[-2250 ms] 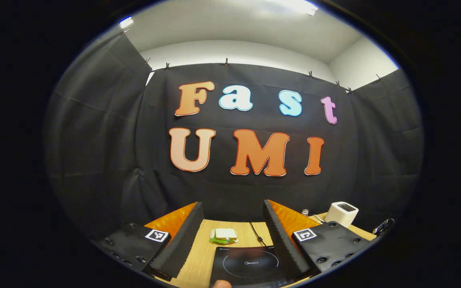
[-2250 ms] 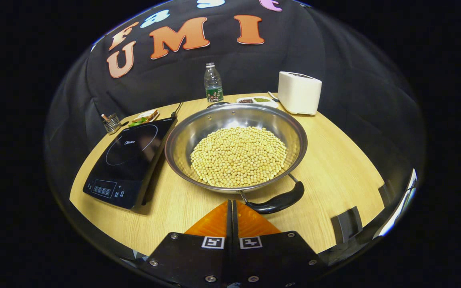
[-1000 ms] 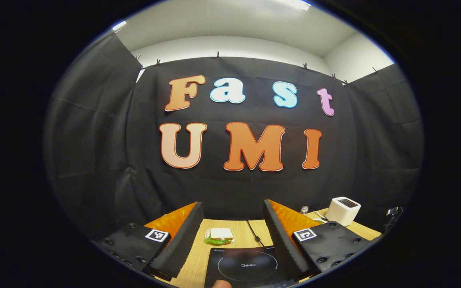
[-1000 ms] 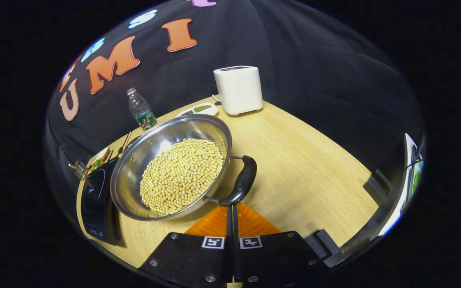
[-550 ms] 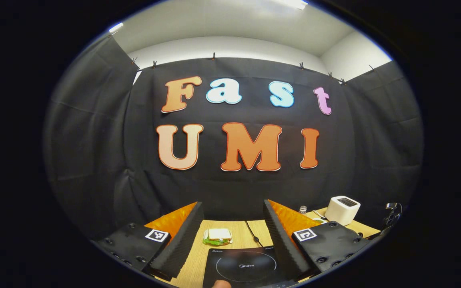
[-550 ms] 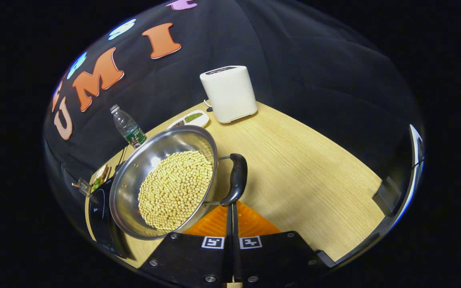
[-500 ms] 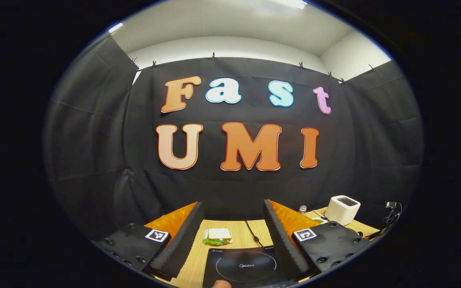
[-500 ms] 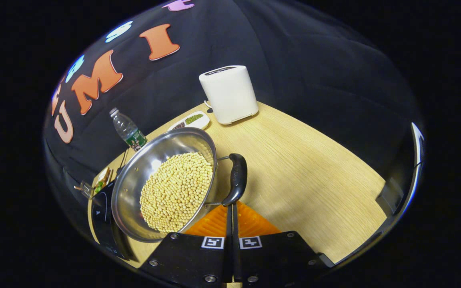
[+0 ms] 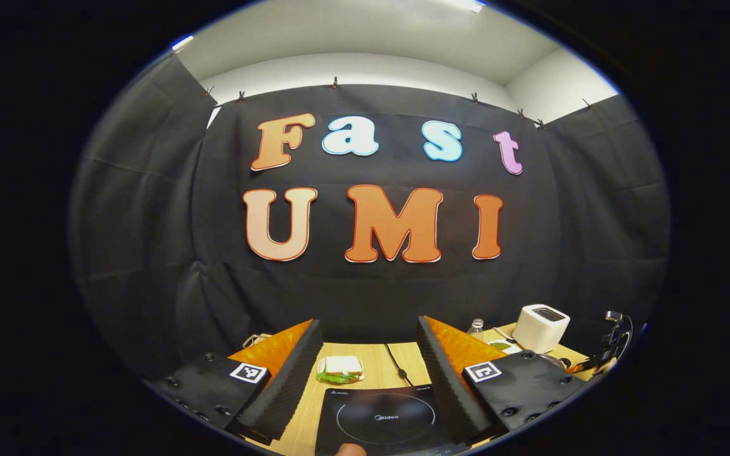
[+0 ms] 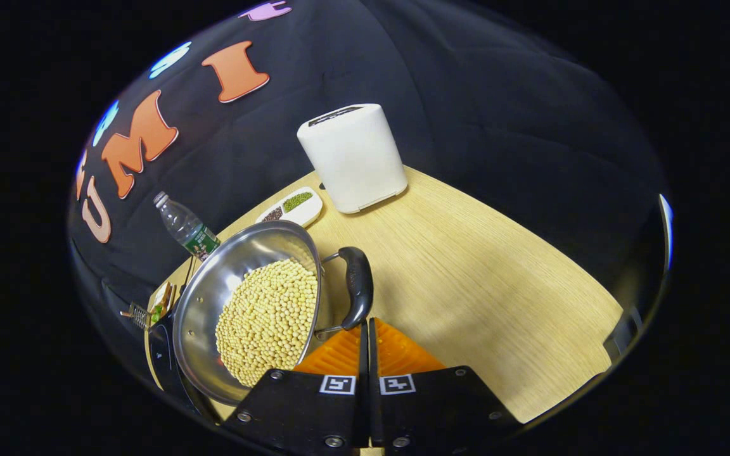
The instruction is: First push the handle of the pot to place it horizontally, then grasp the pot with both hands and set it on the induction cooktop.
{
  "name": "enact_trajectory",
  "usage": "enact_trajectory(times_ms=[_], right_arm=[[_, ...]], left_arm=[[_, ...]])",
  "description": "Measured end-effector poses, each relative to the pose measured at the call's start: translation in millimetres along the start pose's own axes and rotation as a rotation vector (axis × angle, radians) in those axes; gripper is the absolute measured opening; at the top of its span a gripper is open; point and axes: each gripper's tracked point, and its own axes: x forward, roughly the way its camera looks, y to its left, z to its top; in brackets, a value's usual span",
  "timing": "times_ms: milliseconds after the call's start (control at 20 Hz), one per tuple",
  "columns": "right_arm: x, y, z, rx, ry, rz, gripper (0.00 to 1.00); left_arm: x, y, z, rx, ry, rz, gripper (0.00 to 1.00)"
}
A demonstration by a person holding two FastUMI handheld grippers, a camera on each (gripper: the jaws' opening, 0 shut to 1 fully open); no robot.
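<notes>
A steel pot (image 10: 208, 296) full of soybeans (image 10: 267, 320) sits on the wooden table (image 10: 479, 285). Its black loop handle (image 10: 358, 285) points toward the table's open right side. My right gripper (image 10: 365, 324) is shut with nothing between its fingers, and its tips touch the near end of that handle. The black induction cooktop (image 10: 161, 354) lies just beyond the pot at the left edge of the right gripper view. In the left gripper view the cooktop (image 9: 381, 419) lies low between the fingers of my left gripper (image 9: 368, 323), which is open, empty and raised above the table.
A white toaster (image 10: 352, 155) stands at the back of the table, with a small divided dish (image 10: 292, 208) and a water bottle (image 10: 184, 227) beside it. A sandwich plate (image 9: 338, 369) and a power cord (image 9: 397, 367) lie behind the cooktop. Bare table stretches right of the pot.
The shut right gripper has pushed the handle round, so the pot has turned and now sits left of the fingers. The left gripper has only drifted slightly and stays open.
</notes>
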Motion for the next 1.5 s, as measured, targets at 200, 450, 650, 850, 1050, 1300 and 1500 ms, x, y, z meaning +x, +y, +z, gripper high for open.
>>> enact_trajectory(times_ms=[200,450,650,850,1050,1300,1500], right_arm=[[14,4,11,-0.004,-0.005,-0.011,0.00],[32,6,23,-0.005,0.001,-0.022,0.00],[43,5,30,-0.015,0.035,-0.042,0.00],[52,10,39,-0.038,0.039,-0.061,0.00],[61,14,47,-0.063,0.043,-0.064,0.00],[62,14,50,-0.092,0.038,-0.055,0.00],[38,-5,72,-0.145,-0.044,-0.103,0.00]], left_arm=[[2,-4,-13,-0.014,0.013,-0.001,0.98],[6,-10,-33,0.007,0.037,-0.005,0.99],[11,-23,-49,0.012,0.060,-0.019,0.98],[17,-39,-74,0.014,0.105,-0.039,0.98],[27,-57,-103,-0.003,0.127,-0.040,0.99],[44,-85,-137,-0.031,0.131,-0.025,0.99],[60,-124,-171,-0.042,0.147,-0.052,0.99]])
